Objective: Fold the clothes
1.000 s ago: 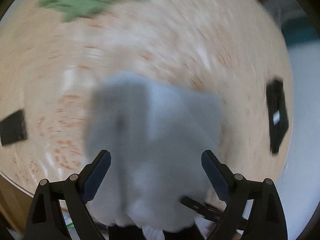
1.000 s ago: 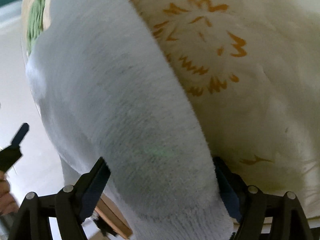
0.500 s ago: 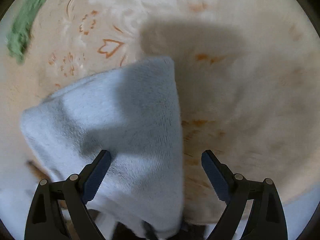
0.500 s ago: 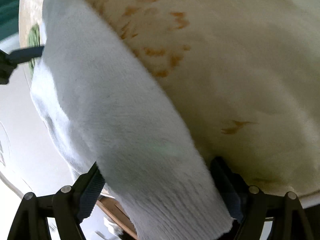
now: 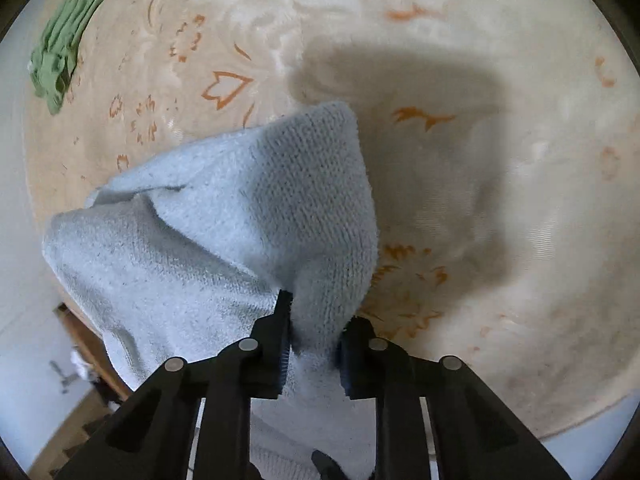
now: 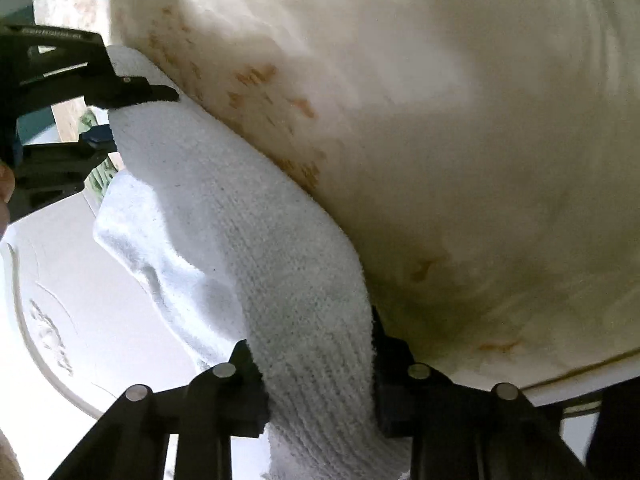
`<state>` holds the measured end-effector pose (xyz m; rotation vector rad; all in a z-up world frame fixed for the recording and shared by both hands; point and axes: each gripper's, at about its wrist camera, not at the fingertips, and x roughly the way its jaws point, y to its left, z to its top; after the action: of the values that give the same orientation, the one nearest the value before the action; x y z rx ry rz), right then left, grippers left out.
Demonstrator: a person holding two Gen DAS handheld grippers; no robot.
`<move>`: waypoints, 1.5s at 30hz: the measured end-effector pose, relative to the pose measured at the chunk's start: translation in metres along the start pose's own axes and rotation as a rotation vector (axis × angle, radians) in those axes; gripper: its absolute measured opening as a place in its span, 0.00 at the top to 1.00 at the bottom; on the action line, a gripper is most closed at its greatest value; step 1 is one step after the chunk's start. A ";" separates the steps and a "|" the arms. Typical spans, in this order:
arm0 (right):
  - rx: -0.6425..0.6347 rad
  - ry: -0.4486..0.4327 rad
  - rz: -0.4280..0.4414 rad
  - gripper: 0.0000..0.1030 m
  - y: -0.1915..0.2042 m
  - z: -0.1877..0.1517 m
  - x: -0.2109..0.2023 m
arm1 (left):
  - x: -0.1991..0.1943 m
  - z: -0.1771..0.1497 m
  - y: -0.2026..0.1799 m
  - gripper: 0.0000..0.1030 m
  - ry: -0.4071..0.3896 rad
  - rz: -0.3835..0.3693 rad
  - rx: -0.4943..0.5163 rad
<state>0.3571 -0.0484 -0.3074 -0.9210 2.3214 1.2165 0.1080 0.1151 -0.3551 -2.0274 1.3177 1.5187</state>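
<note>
Left wrist view: left gripper point(image 5: 314, 340) fingers clamped on pale blue towel point(image 5: 224, 232), lower centre of frame, cloth bunched between them. Right wrist view: right gripper point(image 6: 316, 364) fingers likewise pinched on same towel point(image 6: 248, 216). Towel hangs above patterned tabletop point(image 5: 480, 160), stretched between both grips. Risk: thin pinch slips, corner drops, fold goes crooked. Long axis runs lower centre to upper left in right view. Green garment point(image 5: 68, 44) upper left.

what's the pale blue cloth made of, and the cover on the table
Pale blue cloth: looks like terry, with a looped, fuzzy, matte pile. Table cover: seemingly a smooth woven fabric with slight sheen and orange flower motifs; fibre unclear.
</note>
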 end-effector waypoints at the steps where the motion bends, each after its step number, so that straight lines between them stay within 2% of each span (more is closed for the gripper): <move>1: -0.005 0.007 -0.013 0.71 0.001 0.004 -0.005 | -0.005 0.000 0.001 0.83 -0.004 -0.032 -0.013; 3: -0.008 0.004 -0.030 0.71 0.000 0.012 -0.019 | -0.017 -0.001 -0.002 0.83 -0.016 -0.102 -0.035; 7: -0.072 -0.097 -0.089 0.71 0.000 0.035 -0.080 | -0.050 -0.001 -0.034 0.83 -0.044 -0.259 -0.034; 12: -0.257 -0.292 -0.303 0.71 0.013 0.072 -0.170 | -0.089 0.006 -0.118 0.83 -0.090 -0.410 0.043; 16: -0.304 -0.432 -0.424 0.71 0.013 0.103 -0.232 | -0.114 0.008 -0.182 0.82 -0.143 -0.453 0.148; 18: -0.309 -0.485 -0.467 0.70 0.010 0.113 -0.252 | -0.117 0.012 -0.204 0.80 -0.148 -0.443 0.173; 20: -0.305 -0.487 -0.478 0.69 0.003 0.120 -0.254 | -0.113 0.017 -0.213 0.74 -0.140 -0.431 0.165; 21: -0.308 -0.484 -0.482 0.68 0.003 0.119 -0.248 | -0.112 0.018 -0.209 0.67 -0.132 -0.482 0.159; 22: -0.318 -0.488 -0.492 0.64 0.009 0.112 -0.231 | -0.111 0.020 -0.204 0.54 -0.123 -0.533 0.153; 23: -0.331 -0.492 -0.506 0.56 0.013 0.106 -0.218 | -0.110 0.021 -0.199 0.47 -0.115 -0.585 0.147; 25: -0.349 -0.498 -0.531 0.41 0.012 0.098 -0.216 | -0.119 0.016 -0.168 0.24 -0.146 -0.767 0.131; 27: -0.344 -0.512 -0.536 0.39 0.007 0.088 -0.219 | -0.130 0.002 -0.124 0.09 -0.229 -0.899 0.105; 29: -0.259 -0.560 -0.509 0.30 -0.010 0.070 -0.229 | -0.135 -0.009 -0.084 0.08 -0.304 -0.940 0.073; 30: -0.205 -0.586 -0.481 0.29 -0.020 0.060 -0.234 | -0.139 -0.006 -0.057 0.08 -0.335 -0.942 0.050; 32: -0.100 -0.632 -0.402 0.29 -0.040 0.039 -0.242 | -0.121 -0.025 -0.003 0.08 -0.365 -0.932 -0.029; 34: -0.078 -0.674 -0.335 0.29 -0.039 0.013 -0.237 | -0.102 -0.044 0.050 0.07 -0.393 -0.923 -0.108; 37: -0.113 -0.717 -0.256 0.27 -0.021 -0.026 -0.222 | -0.061 -0.044 0.076 0.07 -0.308 -0.949 -0.229; 40: -0.298 -0.638 -0.319 0.26 0.033 -0.039 -0.201 | -0.023 -0.070 0.100 0.07 -0.225 -0.970 -0.309; 42: -0.451 -0.587 -0.409 0.26 0.075 -0.050 -0.150 | -0.004 -0.075 0.091 0.08 -0.192 -0.985 -0.342; 43: -0.516 -0.573 -0.451 0.26 0.093 -0.048 -0.132 | -0.002 -0.088 0.095 0.08 -0.167 -1.010 -0.345; 45: -0.574 -0.560 -0.488 0.26 0.108 -0.032 -0.110 | 0.003 -0.092 0.087 0.08 -0.125 -1.051 -0.322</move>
<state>0.3610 0.0121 -0.1623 -1.0601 1.2393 1.6668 0.0957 0.0036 -0.2965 -2.1633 -0.1349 1.2942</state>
